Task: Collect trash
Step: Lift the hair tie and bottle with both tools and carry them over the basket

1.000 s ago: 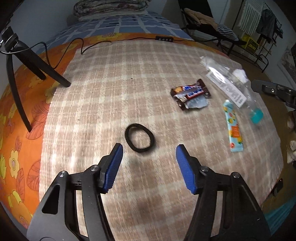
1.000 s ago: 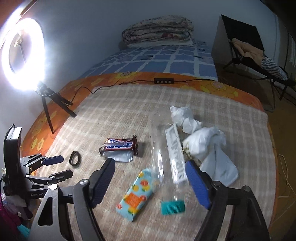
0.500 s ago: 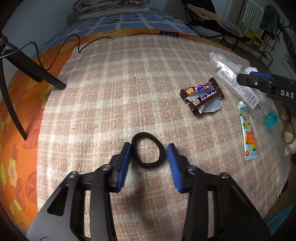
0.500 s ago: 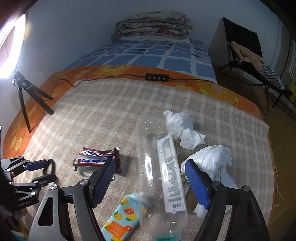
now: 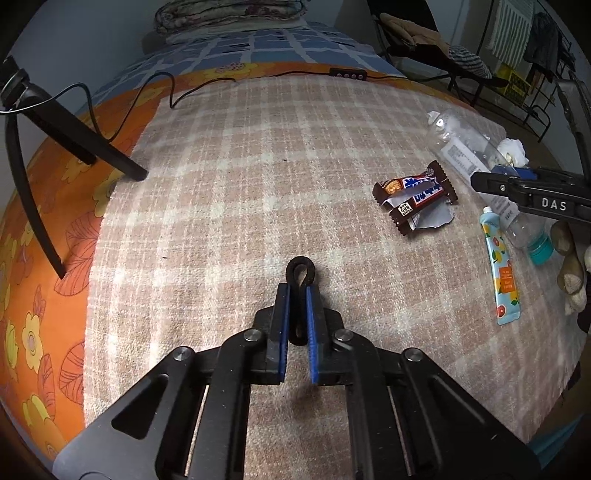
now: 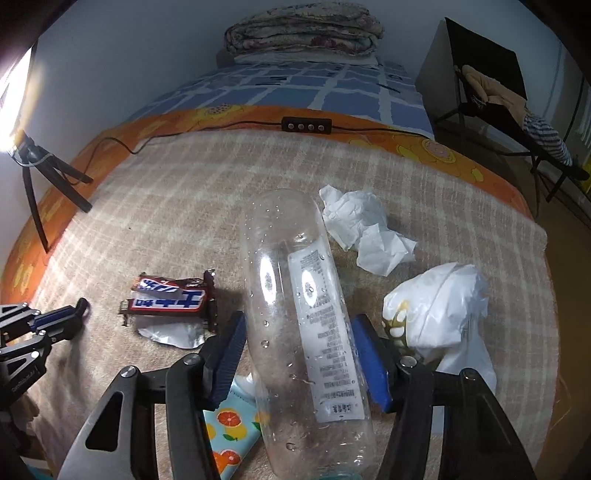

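Note:
My left gripper [image 5: 297, 295] has its closing jaws pinched on a black hair tie [image 5: 301, 269], whose loop sticks out past the blue pads on the checked blanket [image 5: 258, 166]. In the right wrist view a clear plastic bottle [image 6: 295, 295] lies between my right gripper's [image 6: 298, 319] closing jaws, and both pads touch its sides. A brown candy wrapper [image 5: 415, 197] lies between the two grippers. A light blue tube with oranges [image 5: 502, 269] lies beside the bottle. Crumpled tissue [image 6: 362, 225] and a white plastic bag [image 6: 443, 310] lie right of the bottle.
Black tripod legs [image 5: 74, 136] stand on the orange sheet at the left, under a bright ring light [image 6: 14, 103]. A cable with a control box [image 6: 306, 127] runs across the far edge. Folded blankets [image 6: 303, 29] lie beyond. A chair with clothes [image 6: 498, 92] stands at the right.
My left gripper moved onto the hair tie and shut on it, squeezing it flat. My right gripper came down over the bottle and its jaws narrowed against the sides.

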`<state>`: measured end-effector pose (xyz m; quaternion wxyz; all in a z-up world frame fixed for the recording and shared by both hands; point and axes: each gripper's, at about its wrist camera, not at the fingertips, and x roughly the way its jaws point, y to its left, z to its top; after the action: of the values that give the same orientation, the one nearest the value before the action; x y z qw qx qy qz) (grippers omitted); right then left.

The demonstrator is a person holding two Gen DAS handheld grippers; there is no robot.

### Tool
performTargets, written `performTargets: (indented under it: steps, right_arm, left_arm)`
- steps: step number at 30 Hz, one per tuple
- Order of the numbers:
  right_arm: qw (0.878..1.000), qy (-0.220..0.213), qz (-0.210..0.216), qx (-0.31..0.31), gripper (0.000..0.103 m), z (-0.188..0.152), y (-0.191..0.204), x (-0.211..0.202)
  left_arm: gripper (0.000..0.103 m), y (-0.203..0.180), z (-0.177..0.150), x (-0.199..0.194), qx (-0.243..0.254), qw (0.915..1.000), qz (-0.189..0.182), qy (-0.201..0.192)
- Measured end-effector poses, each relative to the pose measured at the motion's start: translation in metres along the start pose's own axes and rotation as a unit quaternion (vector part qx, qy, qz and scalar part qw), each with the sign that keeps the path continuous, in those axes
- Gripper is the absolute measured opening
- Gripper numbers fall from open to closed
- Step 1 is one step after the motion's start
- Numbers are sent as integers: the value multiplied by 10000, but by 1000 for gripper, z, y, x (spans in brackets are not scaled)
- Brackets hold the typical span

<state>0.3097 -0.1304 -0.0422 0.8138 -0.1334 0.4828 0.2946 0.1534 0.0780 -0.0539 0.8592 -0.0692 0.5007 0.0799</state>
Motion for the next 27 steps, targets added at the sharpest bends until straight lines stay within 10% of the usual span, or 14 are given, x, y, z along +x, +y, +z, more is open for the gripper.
performTargets:
  steps: [27]
  right_arm:
    - [9945,-889,546,-133,57,-34,25,-118]
  left_arm:
    - [6,-27,-33,-106,196,9976,-249,-623]
